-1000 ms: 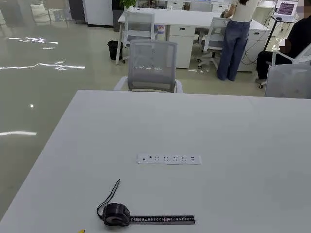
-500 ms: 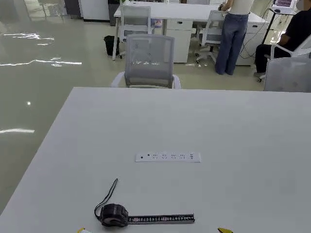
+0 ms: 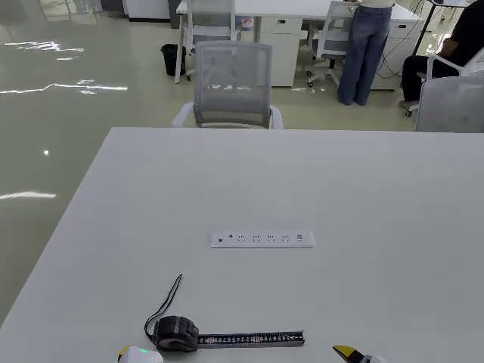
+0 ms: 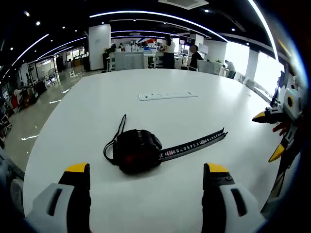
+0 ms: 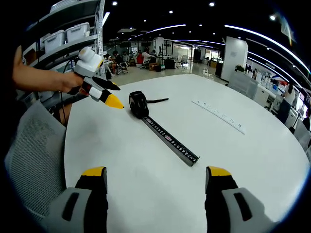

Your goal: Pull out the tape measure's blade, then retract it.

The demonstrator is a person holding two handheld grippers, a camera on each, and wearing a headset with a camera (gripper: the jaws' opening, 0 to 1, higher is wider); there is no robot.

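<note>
The tape measure [image 3: 178, 333] lies on the white tabletop [image 3: 363, 197] near its front edge, with its blade [image 3: 253, 339] drawn out flat to the right, nearer than the power strip [image 3: 262, 239]. The left gripper [image 4: 146, 168] hovers close before the case, fingers spread wide and empty. The right gripper [image 5: 156, 171] faces the blade's tip, fingers likewise apart.

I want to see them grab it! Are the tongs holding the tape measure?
No, the tape measure lies free on the table; the left tongs and right tongs are open, apart from it.
</note>
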